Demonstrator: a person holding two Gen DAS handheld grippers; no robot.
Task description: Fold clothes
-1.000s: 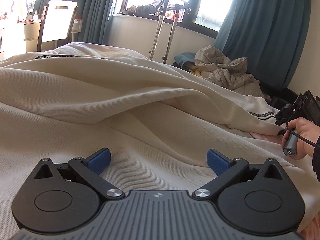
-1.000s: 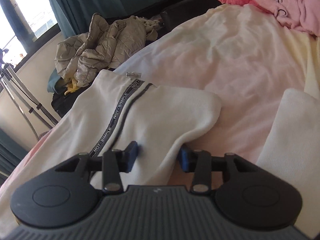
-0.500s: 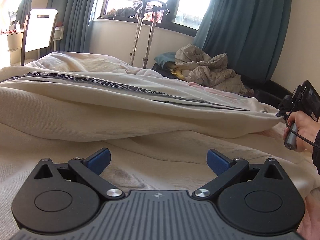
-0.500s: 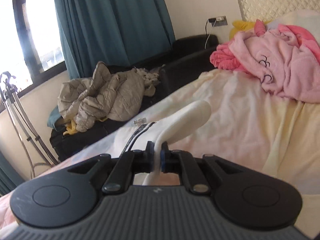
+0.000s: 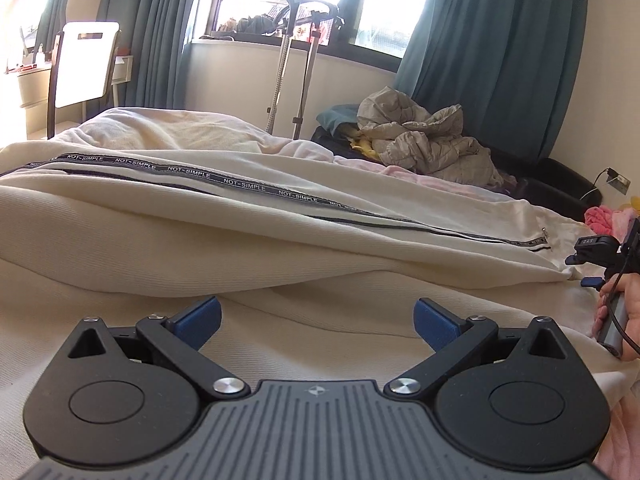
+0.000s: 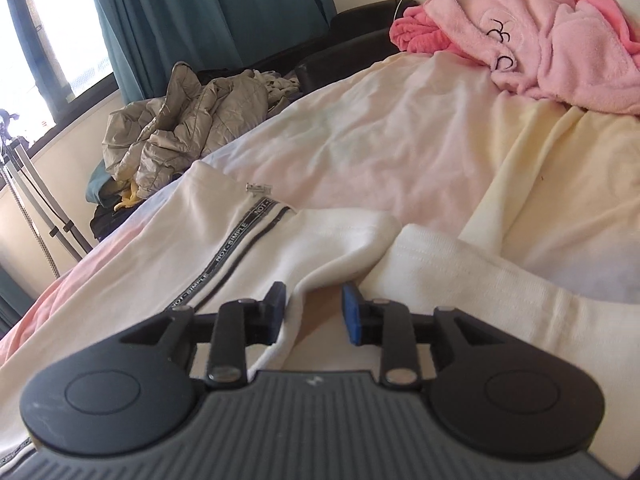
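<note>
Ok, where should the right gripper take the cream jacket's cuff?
Grip the rounded cuff edge of the cream jacket, coming in low from the near side. It lies flat, its fold facing the right gripper, whose jaws are opening.

right gripper (image 6: 313, 312) fingers opening off the cream garment (image 6: 224, 264), its pinched, lifted fold now lying flat

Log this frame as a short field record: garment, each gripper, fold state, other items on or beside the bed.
garment: cream zip-up jacket with NOT-SIMPLE zipper tape, spread on the bed
left gripper: open, above cream fabric, nothing between its fingers
right gripper: jaws opening, jacket edge lying loose between them
fold state: one side laid over along the zipper; still creased
on bed: pink fleece robe
beside bed: crumpled beige quilted jacket
</note>
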